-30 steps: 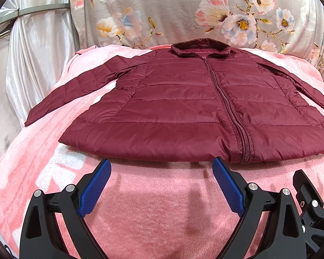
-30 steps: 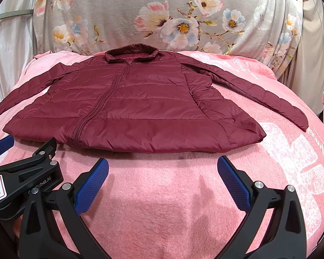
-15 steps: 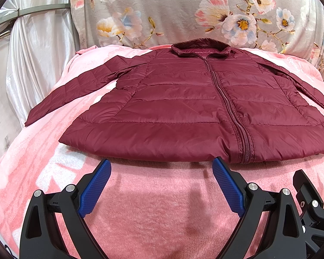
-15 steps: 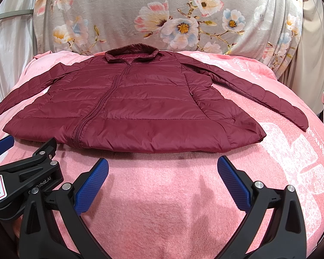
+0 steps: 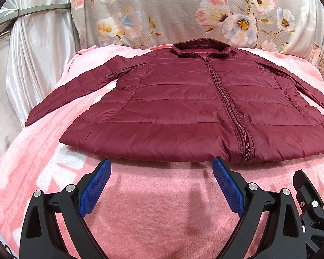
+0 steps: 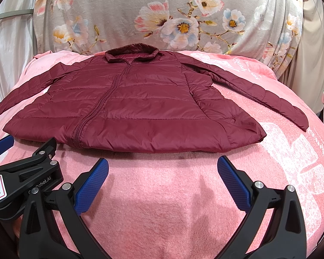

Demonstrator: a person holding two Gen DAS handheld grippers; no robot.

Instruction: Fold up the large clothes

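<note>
A maroon quilted jacket (image 5: pixel 183 108) (image 6: pixel 136 105) lies flat and zipped on a pink blanket, collar at the far end, both sleeves spread outward. Its hem runs just beyond both grippers. My left gripper (image 5: pixel 162 164) stands open just short of the hem, left of the zipper, with nothing between its blue pads. My right gripper (image 6: pixel 162 164) is open too, a little back from the hem's right half. The left gripper's body (image 6: pixel 26 172) shows at the left edge of the right wrist view.
The pink fleece blanket (image 5: pixel 162 205) (image 6: pixel 162 205) with white print covers the surface. A grey floral cloth (image 5: pixel 183 10) hangs behind the collar. A pale satin curtain (image 5: pixel 32 54) stands on the left and a beige curtain (image 6: pixel 313 43) on the right.
</note>
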